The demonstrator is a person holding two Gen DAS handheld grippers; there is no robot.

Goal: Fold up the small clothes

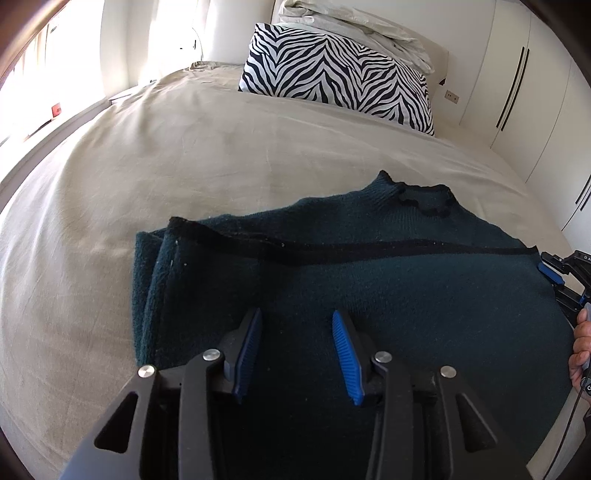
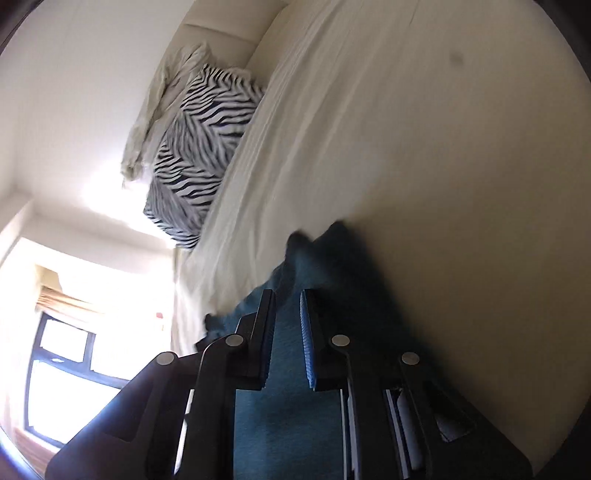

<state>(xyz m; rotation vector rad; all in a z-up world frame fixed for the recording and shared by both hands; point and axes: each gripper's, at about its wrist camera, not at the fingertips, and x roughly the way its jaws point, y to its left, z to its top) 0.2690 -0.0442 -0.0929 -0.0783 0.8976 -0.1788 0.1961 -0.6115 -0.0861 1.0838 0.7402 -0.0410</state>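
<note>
A dark teal knit sweater (image 1: 369,280) lies folded on the beige bed (image 1: 184,166), its black-edged collar toward the far right. My left gripper (image 1: 296,314) hovers over the sweater's near part, open, blue pads apart and nothing pinched between them. My right gripper (image 1: 550,273) sits at the sweater's right edge with a hand (image 1: 581,350) behind it. In the blurred, rolled right wrist view, the right gripper (image 2: 287,293) has its jaws nearly together, with teal sweater fabric (image 2: 288,406) filling the narrow gap.
A zebra-print pillow (image 1: 332,74) leans at the head of the bed under rumpled white bedding (image 1: 351,26). White wardrobe doors (image 1: 517,92) line the right side. A bright window (image 2: 62,369) is beyond the bed. Bare sheet stretches left of the sweater.
</note>
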